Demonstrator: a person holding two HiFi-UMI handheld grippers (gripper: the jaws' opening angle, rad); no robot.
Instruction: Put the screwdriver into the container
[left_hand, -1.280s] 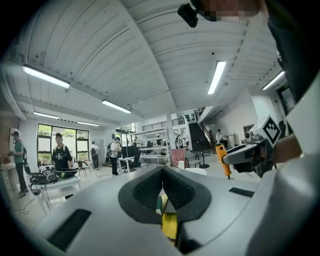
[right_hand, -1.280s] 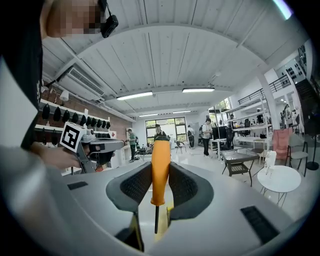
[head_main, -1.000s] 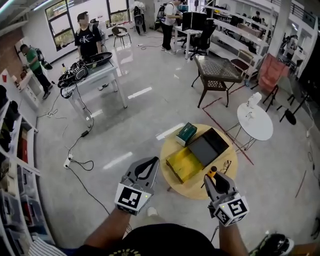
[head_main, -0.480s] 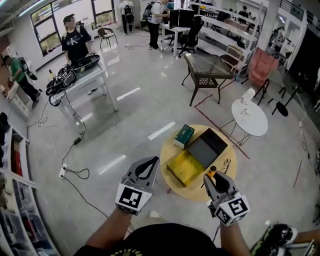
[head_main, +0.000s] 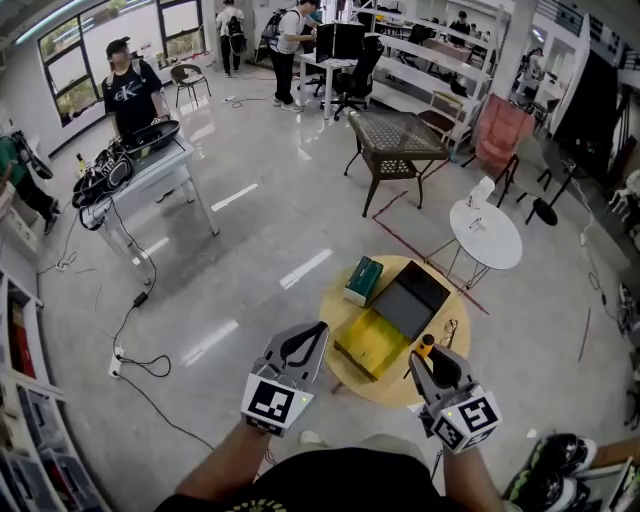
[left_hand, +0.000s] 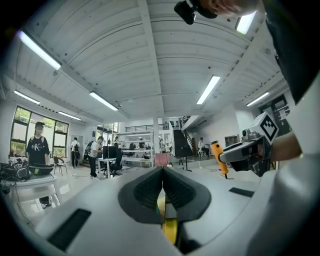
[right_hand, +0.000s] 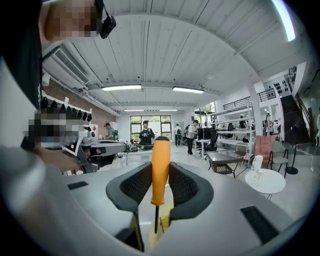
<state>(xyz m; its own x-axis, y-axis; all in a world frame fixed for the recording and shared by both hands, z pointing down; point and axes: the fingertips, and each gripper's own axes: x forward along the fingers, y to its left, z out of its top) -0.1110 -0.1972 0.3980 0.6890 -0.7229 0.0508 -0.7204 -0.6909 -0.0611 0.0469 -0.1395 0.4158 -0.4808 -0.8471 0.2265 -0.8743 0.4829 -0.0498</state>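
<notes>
Head view: yellow container (head_main: 372, 338), shallow and boxy, on round wooden table (head_main: 388, 386), just ahead of both jaws.
Left gripper view: left gripper (left_hand: 162, 172) clenched, empty.
Right gripper view: right gripper (right_hand: 160, 172) grasping screwdriver (right_hand: 160, 155) by its smooth orange handle, thin steel shaft below. Likely light, rigid, slightly slippery.

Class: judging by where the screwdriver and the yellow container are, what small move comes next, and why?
Probably carry the right gripper forward and left, over the yellow container: its jaws are shut on the screwdriver, and the container lies open on the table just ahead-left.
</notes>
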